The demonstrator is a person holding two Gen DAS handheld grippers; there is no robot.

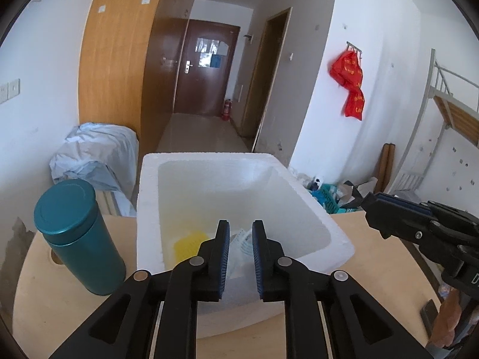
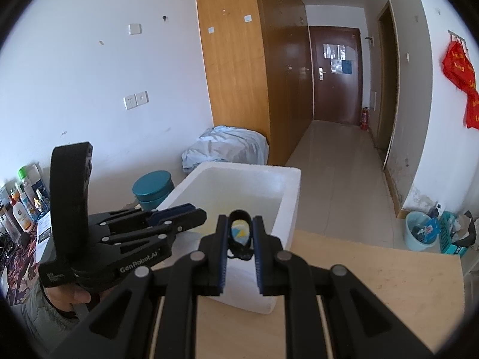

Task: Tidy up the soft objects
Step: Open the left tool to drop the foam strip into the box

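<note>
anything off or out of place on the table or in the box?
Nothing spilled or knocked over. The foam box sits upright on the table, yellow item and a pale mesh piece inside. One oddity: the teal canister beside it is rigid, not soft. The right gripper holds a small dark-rimmed item.

Teal lidded canister (image 1: 78, 240), upright on desk (image 1: 371, 272), left of the foam box. Crumpled pale-blue bedding (image 1: 95, 155) heaped against wooden wardrobe (image 1: 119, 59). Dark brown door (image 1: 206, 74) at corridor end; red fire extinguisher (image 1: 226, 109) beside it. Red bags (image 1: 350, 85) hung on wall hooks. Light-blue bin (image 2: 420, 233) on floor. Bottles (image 2: 24, 206) grouped at far left.
</note>
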